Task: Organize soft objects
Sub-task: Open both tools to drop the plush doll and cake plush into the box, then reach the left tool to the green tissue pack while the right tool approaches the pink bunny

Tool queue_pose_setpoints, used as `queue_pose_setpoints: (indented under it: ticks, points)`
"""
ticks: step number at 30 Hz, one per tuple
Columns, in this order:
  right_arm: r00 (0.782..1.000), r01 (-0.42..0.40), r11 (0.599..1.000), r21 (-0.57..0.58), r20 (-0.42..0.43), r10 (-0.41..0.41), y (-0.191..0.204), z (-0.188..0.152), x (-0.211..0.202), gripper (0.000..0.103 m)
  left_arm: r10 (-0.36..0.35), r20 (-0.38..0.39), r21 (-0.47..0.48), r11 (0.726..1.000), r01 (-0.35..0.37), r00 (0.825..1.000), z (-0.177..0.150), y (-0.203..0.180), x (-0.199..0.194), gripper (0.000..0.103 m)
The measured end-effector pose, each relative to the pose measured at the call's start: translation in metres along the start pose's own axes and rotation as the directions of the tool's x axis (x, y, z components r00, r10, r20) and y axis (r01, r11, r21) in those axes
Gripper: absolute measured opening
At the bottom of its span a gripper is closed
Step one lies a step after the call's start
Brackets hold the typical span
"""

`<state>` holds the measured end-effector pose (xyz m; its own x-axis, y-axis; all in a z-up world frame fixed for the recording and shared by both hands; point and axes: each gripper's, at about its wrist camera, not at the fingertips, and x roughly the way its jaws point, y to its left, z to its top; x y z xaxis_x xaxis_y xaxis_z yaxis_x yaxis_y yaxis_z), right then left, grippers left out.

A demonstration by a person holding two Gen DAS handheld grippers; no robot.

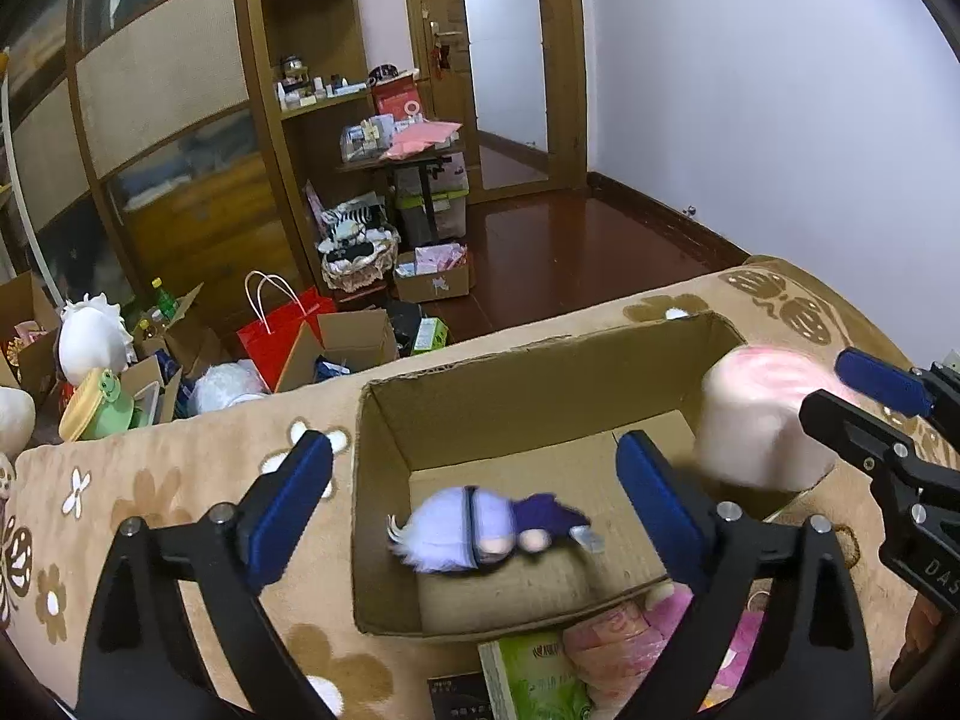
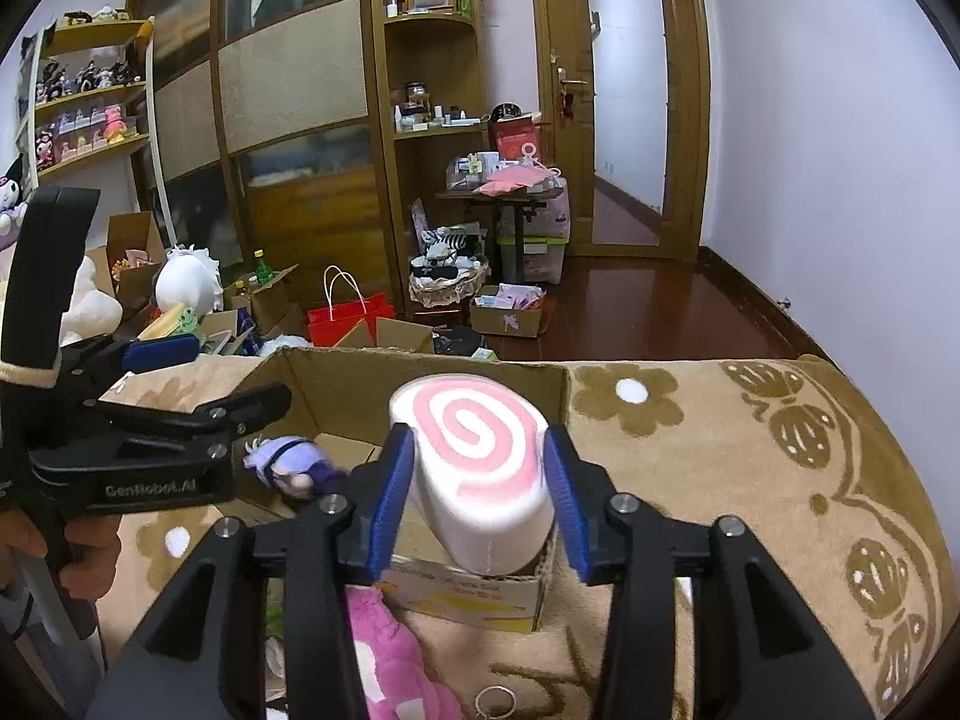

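Observation:
An open cardboard box [image 1: 390, 420] sits on a tan flowered blanket. A small purple plush doll [image 1: 486, 531] is in the box below my left gripper [image 1: 480, 504], which is open and empty above it; the doll also shows in the right wrist view [image 2: 294, 465]. My right gripper [image 2: 477, 498] is shut on a white and pink swirl roll plush [image 2: 474, 456], holding it over the box's right corner [image 2: 540, 414]. That roll [image 1: 762, 420] and the right gripper [image 1: 840, 384] show at the right of the left wrist view.
A pink plush [image 2: 390, 660] and a green packet [image 1: 540, 678] lie on the blanket [image 2: 750, 480] in front of the box. Beyond the blanket's far edge the floor holds boxes, a red bag [image 1: 282, 330] and white plush toys [image 1: 90, 342]. A wardrobe stands behind.

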<state>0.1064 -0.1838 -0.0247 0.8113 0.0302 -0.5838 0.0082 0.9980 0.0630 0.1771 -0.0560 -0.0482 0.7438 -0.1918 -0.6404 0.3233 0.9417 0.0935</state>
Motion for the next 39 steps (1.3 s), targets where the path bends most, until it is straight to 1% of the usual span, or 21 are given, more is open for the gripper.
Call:
queue_pose_setpoints:
  ticks: [2,3,4,5,8,9,11,20,26,29,34,37,39]
  points:
    - [1.0,0.008,1.0,0.004,0.011,-0.008,-0.001,0.0,-0.003,0.065,0.019,-0.008,0.013,1.0,-0.019,1.0,0.0,-0.001,0.0,0.096]
    - [1.0,0.01,1.0,0.005,0.017,-0.01,-0.002,0.0,-0.005,0.069,0.019,-0.013,0.018,1.0,-0.019,1.0,0.0,-0.001,0.0,0.096]
    - [1.0,0.01,1.0,0.006,0.02,-0.01,-0.003,0.001,-0.006,0.071,0.019,-0.016,0.017,1.0,-0.019,1.0,-0.001,-0.001,-0.001,0.096]
    - [1.0,0.01,1.0,0.006,0.022,-0.01,-0.002,0.002,-0.008,0.075,0.018,-0.016,0.013,1.0,-0.018,1.0,-0.001,0.0,-0.002,0.097]
    - [0.999,0.014,1.0,0.013,0.03,-0.014,-0.002,0.001,-0.015,0.094,0.012,-0.015,0.003,1.0,-0.012,1.0,-0.001,0.002,-0.008,0.1]
    - [0.999,0.013,1.0,0.018,0.035,-0.014,-0.001,0.001,-0.017,0.098,0.013,-0.011,0.007,1.0,-0.013,1.0,-0.001,0.002,-0.012,0.1]
    - [0.999,0.011,1.0,0.023,0.043,-0.012,0.001,0.0,-0.024,0.103,0.016,-0.008,0.014,1.0,-0.016,1.0,-0.002,0.003,-0.018,0.1]
    - [0.998,0.031,0.999,0.019,0.051,-0.032,0.01,-0.003,-0.046,0.103,0.011,-0.039,0.022,1.0,-0.01,0.999,-0.016,0.007,-0.044,0.101]
    - [0.997,0.054,0.998,0.02,0.047,-0.055,0.015,-0.008,-0.062,0.103,-0.022,-0.093,0.0,1.0,0.022,0.995,-0.025,0.009,-0.053,0.101]
    - [0.996,0.076,0.997,0.028,0.035,-0.077,0.015,-0.01,-0.067,0.103,-0.024,-0.125,-0.006,1.0,0.023,0.992,-0.032,0.009,-0.051,0.101]
    - [0.997,0.077,0.995,0.056,0.006,-0.077,0.015,-0.014,-0.071,0.103,-0.006,-0.155,0.01,1.0,0.008,0.988,-0.039,0.003,-0.053,0.101]
    - [0.997,0.08,0.995,0.055,-0.002,-0.08,0.017,-0.017,-0.074,0.103,-0.015,-0.172,0.009,1.0,0.016,0.985,-0.041,0.0,-0.058,0.101]
    - [0.997,0.079,0.996,0.05,-0.007,-0.079,0.018,-0.019,-0.074,0.103,-0.035,-0.187,0.0,0.999,0.036,0.982,-0.042,-0.001,-0.061,0.101]
